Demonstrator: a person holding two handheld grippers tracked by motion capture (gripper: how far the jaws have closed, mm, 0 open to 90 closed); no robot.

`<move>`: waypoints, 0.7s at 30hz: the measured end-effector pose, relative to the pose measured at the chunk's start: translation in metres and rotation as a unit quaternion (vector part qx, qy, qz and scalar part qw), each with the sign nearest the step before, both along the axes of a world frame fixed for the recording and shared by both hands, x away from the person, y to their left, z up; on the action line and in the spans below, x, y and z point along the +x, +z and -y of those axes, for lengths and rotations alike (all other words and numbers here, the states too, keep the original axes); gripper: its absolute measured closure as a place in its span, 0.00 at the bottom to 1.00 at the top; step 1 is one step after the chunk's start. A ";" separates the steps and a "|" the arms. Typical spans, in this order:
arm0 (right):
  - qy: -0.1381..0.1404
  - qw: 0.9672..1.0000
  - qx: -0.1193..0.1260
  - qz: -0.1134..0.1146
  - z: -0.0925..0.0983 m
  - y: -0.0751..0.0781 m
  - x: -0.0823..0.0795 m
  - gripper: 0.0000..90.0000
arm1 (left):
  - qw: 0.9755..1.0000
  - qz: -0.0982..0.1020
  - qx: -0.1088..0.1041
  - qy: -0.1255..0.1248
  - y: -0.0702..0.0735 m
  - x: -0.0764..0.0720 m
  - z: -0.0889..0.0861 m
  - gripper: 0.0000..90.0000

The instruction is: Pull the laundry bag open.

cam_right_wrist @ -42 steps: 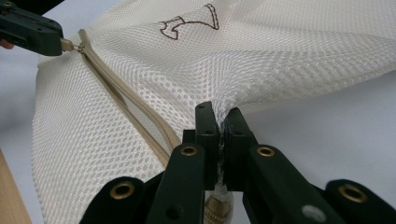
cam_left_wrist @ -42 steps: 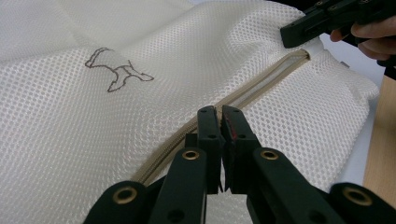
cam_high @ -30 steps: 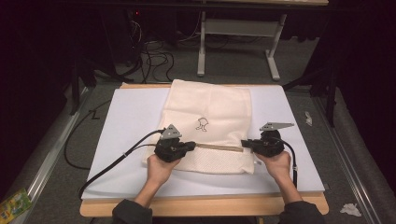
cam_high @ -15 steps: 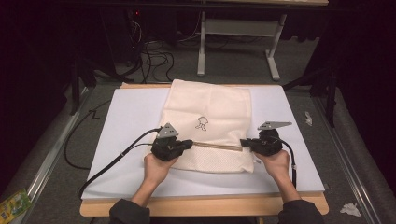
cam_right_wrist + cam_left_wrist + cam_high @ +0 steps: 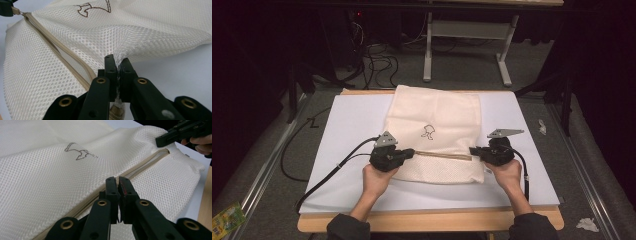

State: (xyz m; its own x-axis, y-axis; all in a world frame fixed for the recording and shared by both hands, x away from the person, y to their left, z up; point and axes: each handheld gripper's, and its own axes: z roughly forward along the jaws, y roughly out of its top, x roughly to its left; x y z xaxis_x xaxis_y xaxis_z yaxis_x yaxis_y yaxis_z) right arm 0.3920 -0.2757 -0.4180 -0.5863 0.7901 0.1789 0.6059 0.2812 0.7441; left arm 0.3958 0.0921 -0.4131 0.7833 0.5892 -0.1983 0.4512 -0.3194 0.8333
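On a white board [image 5: 337,150] lay the mesh bag [image 5: 437,130] (zipper [image 5: 442,156] at 6 o'clock); the left gripper [image 5: 410,152] pinched the zipper pull, the right gripper [image 5: 473,150] clamped mesh.

Bare white board [image 5: 347,125] around mesh bag [image 5: 437,115]

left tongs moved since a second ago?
Barely. The left tongs sit at about the same spot on the zipper, below-left of the bag's printed logo; any shift is slight.
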 end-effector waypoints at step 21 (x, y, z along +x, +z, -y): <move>-0.006 1.000 -0.008 0.000 0.003 0.003 0.001 0.99 | 1.000 0.000 -0.007 0.011 0.002 -0.002 -0.016 0.97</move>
